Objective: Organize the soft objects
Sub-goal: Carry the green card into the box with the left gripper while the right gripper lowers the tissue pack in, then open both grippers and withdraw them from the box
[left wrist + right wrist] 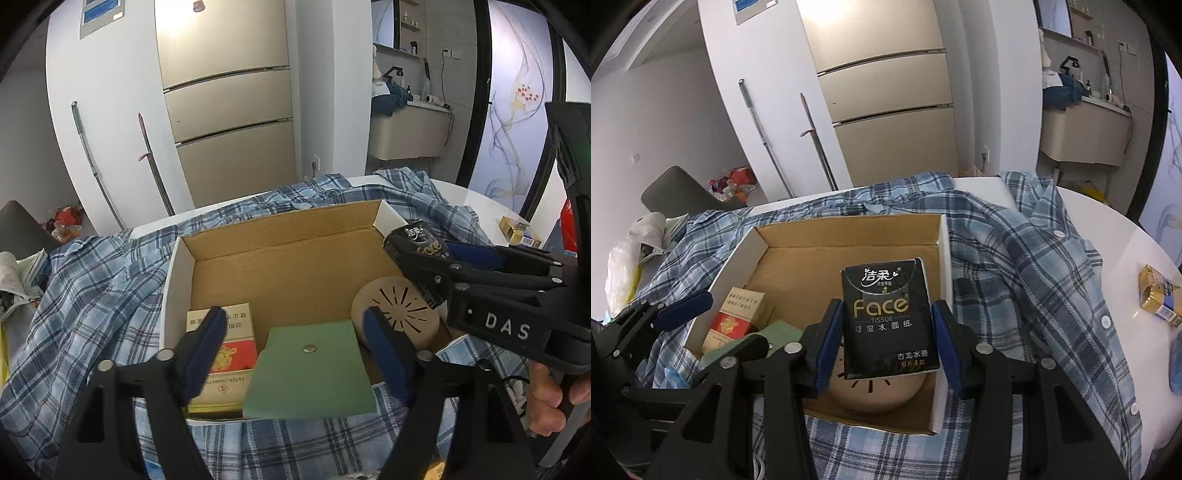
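An open cardboard box point(288, 258) point(849, 236) lies on a blue plaid shirt point(92, 295) point(1015, 266). My right gripper point(888, 328) is shut on a black Face tissue pack point(888, 314) and holds it over the box's right part, above a round beige disc point(879, 391). The pack point(417, 240) and right gripper also show in the left wrist view. My left gripper point(295, 350) is open and empty over the box's near edge, its fingers either side of a green card point(310, 373). A red cigarette pack point(229, 347) point(738, 317) lies at the box's left.
A gold cigarette pack point(1158, 295) lies on the white table point(1108, 229) to the right. A white plastic bag point(624, 273) and papers sit at the left. A fridge and two mop handles stand behind the table.
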Demonstrator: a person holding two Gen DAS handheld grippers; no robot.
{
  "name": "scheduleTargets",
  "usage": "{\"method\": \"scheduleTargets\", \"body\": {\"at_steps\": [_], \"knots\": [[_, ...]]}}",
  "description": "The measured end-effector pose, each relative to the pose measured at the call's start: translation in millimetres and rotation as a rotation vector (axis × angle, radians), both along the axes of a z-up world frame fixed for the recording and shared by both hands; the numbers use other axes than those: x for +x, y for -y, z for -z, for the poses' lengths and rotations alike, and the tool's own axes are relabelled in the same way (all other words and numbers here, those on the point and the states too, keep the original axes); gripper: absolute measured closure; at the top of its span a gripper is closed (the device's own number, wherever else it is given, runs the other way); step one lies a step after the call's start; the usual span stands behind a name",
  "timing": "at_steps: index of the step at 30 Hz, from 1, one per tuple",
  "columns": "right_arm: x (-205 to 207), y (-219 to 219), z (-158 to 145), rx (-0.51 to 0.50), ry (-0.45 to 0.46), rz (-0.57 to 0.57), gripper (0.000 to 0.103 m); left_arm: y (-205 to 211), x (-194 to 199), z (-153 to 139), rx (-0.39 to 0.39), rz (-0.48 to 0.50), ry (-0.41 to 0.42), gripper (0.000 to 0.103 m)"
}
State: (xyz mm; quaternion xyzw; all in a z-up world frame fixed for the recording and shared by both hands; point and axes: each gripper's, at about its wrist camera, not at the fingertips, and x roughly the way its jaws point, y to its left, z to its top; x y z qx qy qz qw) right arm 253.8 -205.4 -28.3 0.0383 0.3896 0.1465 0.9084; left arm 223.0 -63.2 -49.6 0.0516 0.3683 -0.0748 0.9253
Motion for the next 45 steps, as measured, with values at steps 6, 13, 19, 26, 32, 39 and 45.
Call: {"method": "scheduleTargets", "body": {"at_steps": [6,13,19,26,32,39,45], "knots": [[-4,1,-5,0.01,0.021,-0.002,0.04,-2,-3,-5,0.0,0.002,0.026,0.017],[-9,8,-19,0.031,0.049,0.015,0.04,-8,-12,-25,-0.006,-0.01,0.075,0.017],[-26,12,-47,0.035,0.105,0.01,0.039,-11,-36,-61,-0.001,-0.008,0.155,0.017],[-66,18,-84,0.005,0.2,0.0,0.037,-11,-84,-99,-0.041,0.007,0.264,0.017],[-104,25,-102,-0.014,0.268,-0.007,0.036,-7,-127,-123,-0.063,0.018,0.357,0.016],[-144,33,-111,-0.009,0.34,-0.003,0.018,-7,-170,-130,-0.058,0.008,0.427,0.001],[-162,38,-104,-0.007,0.343,0.004,0.005,-10,-192,-119,-0.087,-0.001,0.434,0.0]]}}
